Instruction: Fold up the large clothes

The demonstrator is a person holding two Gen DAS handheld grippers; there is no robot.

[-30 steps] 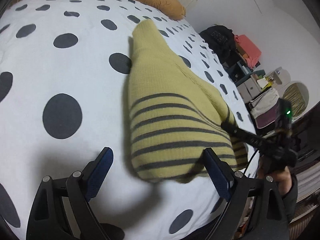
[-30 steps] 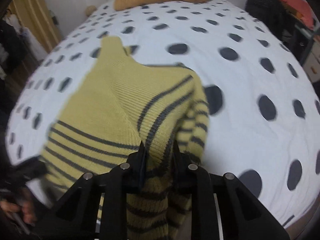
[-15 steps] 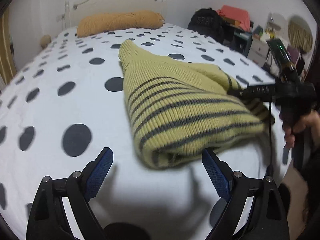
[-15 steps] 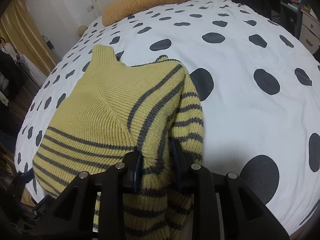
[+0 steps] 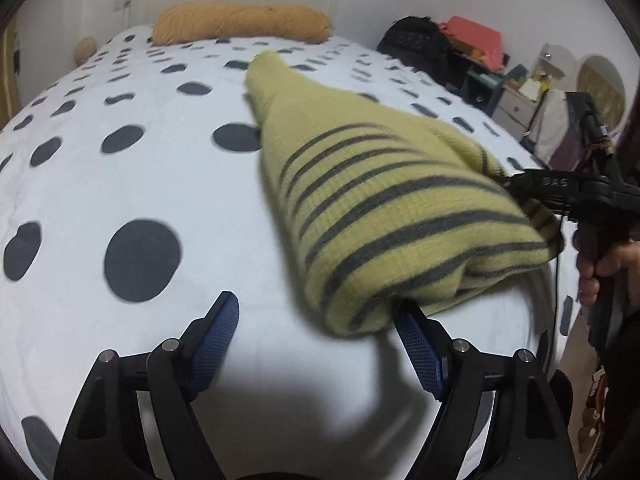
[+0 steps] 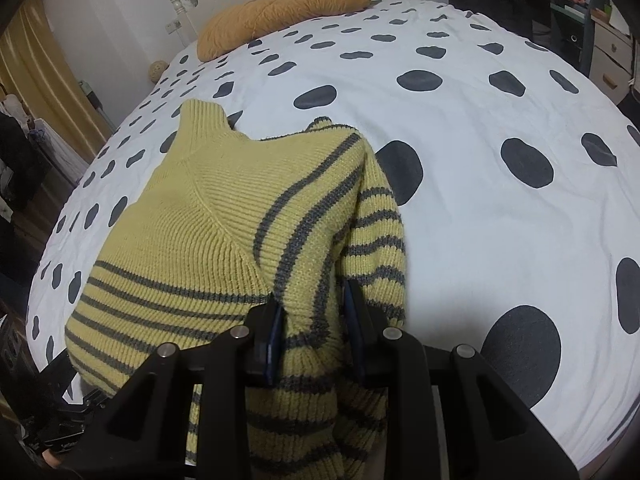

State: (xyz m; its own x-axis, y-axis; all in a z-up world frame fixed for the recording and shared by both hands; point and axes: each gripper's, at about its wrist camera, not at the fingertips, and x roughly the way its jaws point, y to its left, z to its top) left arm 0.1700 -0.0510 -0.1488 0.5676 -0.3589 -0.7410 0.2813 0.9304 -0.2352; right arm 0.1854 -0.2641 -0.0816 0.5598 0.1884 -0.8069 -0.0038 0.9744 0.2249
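left gripper [image 5: 314, 334]: lower centre of the left wrist view; blue ribbed pads wide apart, jaws have just been closing, nothing pinched. The sweater's folded hem corner hangs just above the right-hand pad; contact there cannot be told.
bedspread [image 5: 132, 184]: white cotton with dark polka dots, lightly creased, soft surface beneath.
pillow [image 5: 240, 24]: mustard, long bolster shape, upper centre, at the headboard.
sweater [image 5: 384, 208]: yellow-green rib knit with grey stripes, high collar pointing toward the pillow. Centre to right of the left wrist view, lower left to centre of the right wrist view. Upper part rests on the bedspread; the near edge is lifted.
handling (judgement): soft, limp, bulky, moderately heavy for cloth; it will sag and stretch if held at one point. Knit is grippy, not slippery. Best taken at the hem corners or the thick folded edge, several layers at once.
right gripper [image 6: 314, 330]: lower centre of the right wrist view; fingers clamped on a thick bunch of striped knit, sleeve draped to its right.
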